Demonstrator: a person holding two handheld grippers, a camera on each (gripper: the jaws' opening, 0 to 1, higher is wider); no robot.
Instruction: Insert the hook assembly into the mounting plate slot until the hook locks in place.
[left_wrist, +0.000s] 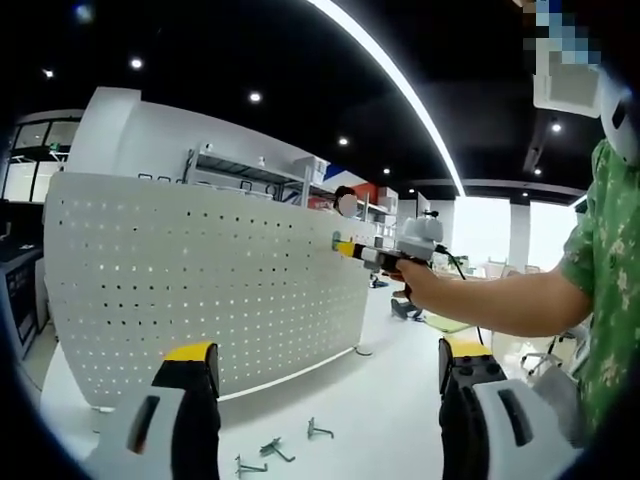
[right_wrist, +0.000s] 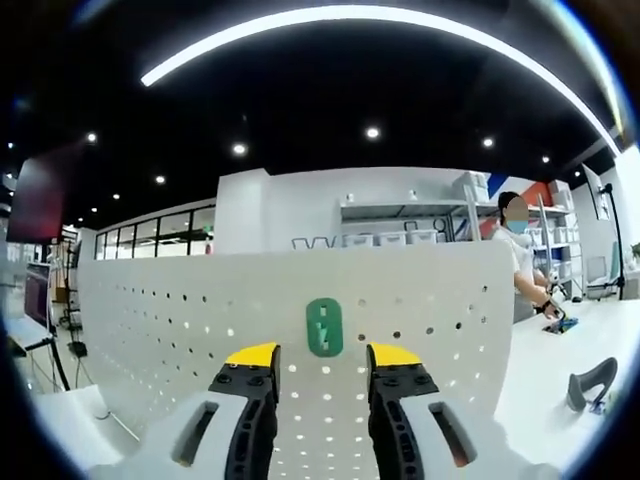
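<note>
A white perforated mounting plate (left_wrist: 200, 280) stands upright on a white table. A small green hook assembly (right_wrist: 324, 327) sits against the plate's (right_wrist: 200, 320) face near its upper right edge, just beyond the tips of my right gripper (right_wrist: 323, 358). That gripper's yellow-tipped jaws stand apart on either side of the green piece, open. In the left gripper view the right gripper (left_wrist: 348, 248) reaches the plate from the right, with the green piece (left_wrist: 337, 240) at its tip. My left gripper (left_wrist: 328, 352) hangs back, open and empty.
Several loose metal hooks (left_wrist: 262, 450) lie on the table in front of the plate. A person's arm (left_wrist: 500, 300) in a green sleeve crosses the right side. A grey object (right_wrist: 590, 383) rests on the table at right. Another person (right_wrist: 520, 265) stands behind the plate by some shelves.
</note>
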